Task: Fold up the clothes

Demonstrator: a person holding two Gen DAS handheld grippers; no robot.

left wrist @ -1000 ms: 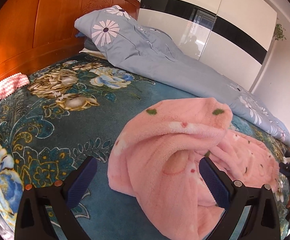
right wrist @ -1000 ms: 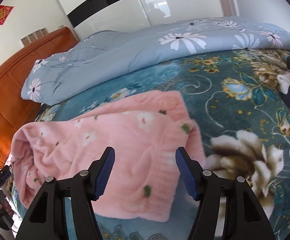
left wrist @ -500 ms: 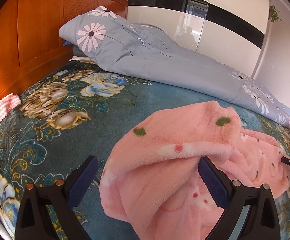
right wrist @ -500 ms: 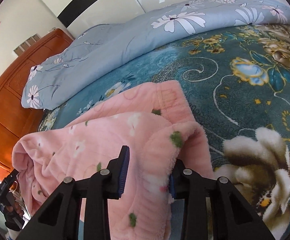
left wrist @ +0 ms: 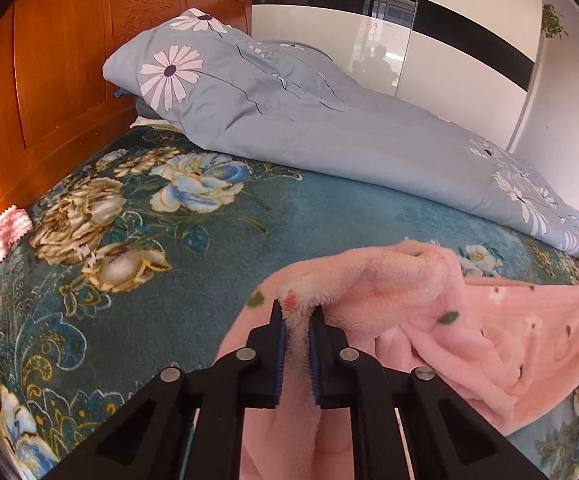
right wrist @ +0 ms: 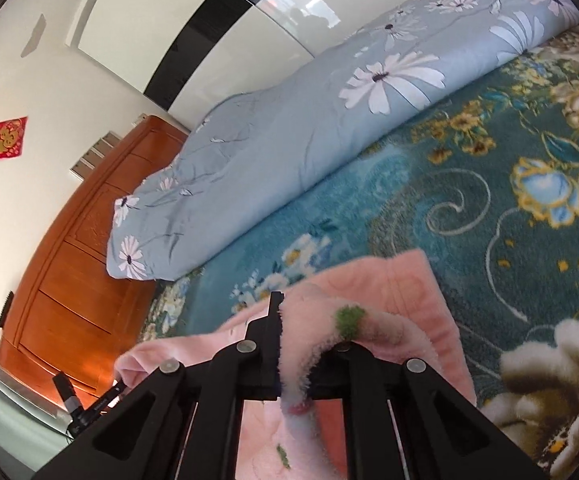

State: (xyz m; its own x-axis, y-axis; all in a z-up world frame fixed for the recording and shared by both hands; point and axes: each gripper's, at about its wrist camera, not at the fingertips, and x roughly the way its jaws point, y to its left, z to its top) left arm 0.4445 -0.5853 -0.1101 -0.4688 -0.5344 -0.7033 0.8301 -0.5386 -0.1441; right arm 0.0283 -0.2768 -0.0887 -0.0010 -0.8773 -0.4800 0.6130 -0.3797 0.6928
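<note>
Garment: pink fleece with small flowers and green leaves, on the teal floral blanket, at the near side of the bed.
Garment in right view: flat quilted layer underneath, fuzzy hem curled up over it.
Left gripper: pressed together on a raised ridge of fleece, blue pads pinching the cloth on both sides.
Right gripper: clamped on the fuzzy hem; far finger mostly hidden under pile, near one bare.
Edges: rolled edge humps up just past the left gripper; rest of the cloth spreads slack toward the right, wrinkled.
Right edge of garment: straight in the right view, bare blanket beyond it.
Open room: broad stretch of bare blanket ahead of both grippers, and to the left in the left view.
Duvet: grey-blue with daisies, heaped along the far side, well apart from the garment.
Headboard: orange wood, at the left end of the bed.
Wardrobe: white with a black band, behind the duvet.
</note>
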